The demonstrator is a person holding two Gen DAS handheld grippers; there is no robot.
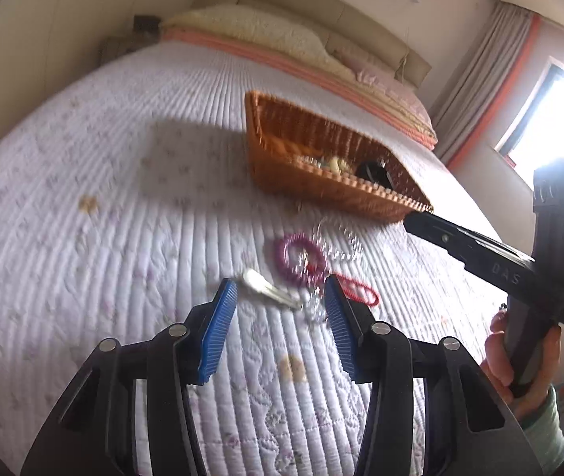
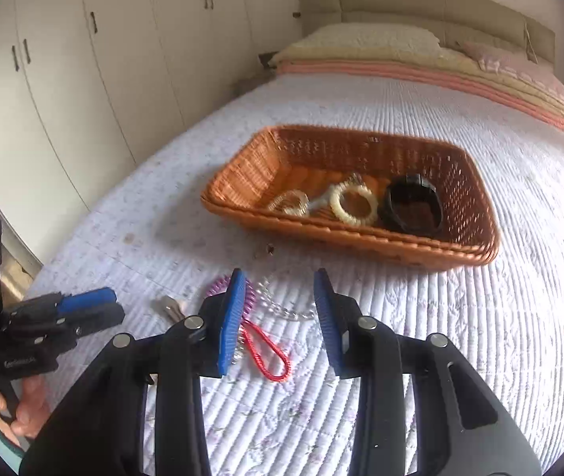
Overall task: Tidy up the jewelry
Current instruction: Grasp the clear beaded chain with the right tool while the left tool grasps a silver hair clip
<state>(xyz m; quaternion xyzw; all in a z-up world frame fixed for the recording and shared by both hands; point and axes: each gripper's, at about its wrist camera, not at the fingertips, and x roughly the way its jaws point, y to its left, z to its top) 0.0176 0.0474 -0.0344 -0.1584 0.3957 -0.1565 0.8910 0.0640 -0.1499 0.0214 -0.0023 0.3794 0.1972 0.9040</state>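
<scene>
On the white quilt lie a pink coil bracelet (image 1: 300,258), a red coil loop (image 1: 359,291), a clear bead chain (image 1: 337,246) and a silver clip-like piece (image 1: 270,289). My left gripper (image 1: 280,289) hovers just short of them, open, its blue pads empty, with the silver piece showing in the gap. My right gripper (image 2: 280,277) is open too and hangs over the bead chain (image 2: 282,305), the red loop (image 2: 266,351) and the pink coil (image 2: 222,283). Beyond them stands an orange wicker basket (image 2: 476,206) holding a cream bracelet (image 2: 353,202), a black piece (image 2: 411,208) and a pale beaded piece (image 2: 290,202).
The bed's folded blankets and pillows (image 2: 381,43) lie behind the basket. White wardrobes (image 2: 83,79) run along the left side and a bright window (image 1: 551,111) is on the right. A hand (image 1: 520,361) holds the right gripper (image 1: 417,220); another hand (image 2: 24,408) holds the left gripper (image 2: 113,305).
</scene>
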